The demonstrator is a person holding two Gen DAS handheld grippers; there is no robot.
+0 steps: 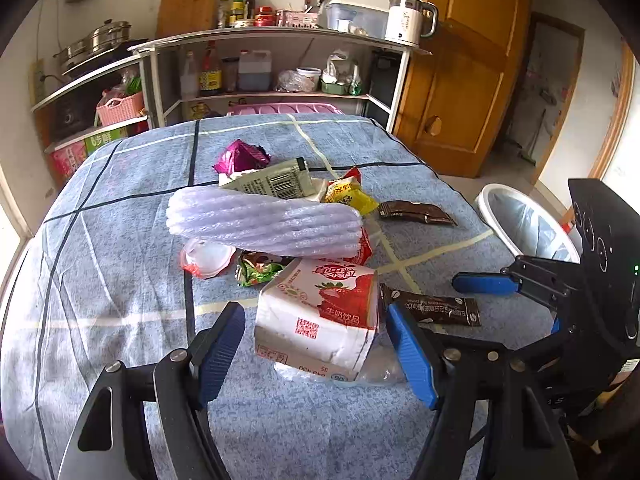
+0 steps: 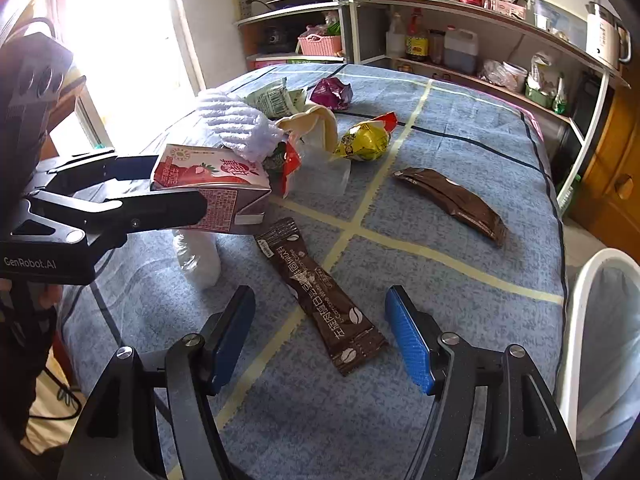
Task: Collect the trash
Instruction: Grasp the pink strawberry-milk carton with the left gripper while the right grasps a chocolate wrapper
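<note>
Foam sleeve (image 1: 266,222) hides wrappers; milk carton (image 1: 320,312) covers clear plastic

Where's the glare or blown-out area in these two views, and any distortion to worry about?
Right wrist view: the window at upper left is blown out to white, with its glare washing over the foam sheet. Left wrist view: evenly lit, with only a thin overexposed strip at the left edge. Both views: fisheye bends the shelf and table edges, and the corners are vignetted black.
</note>
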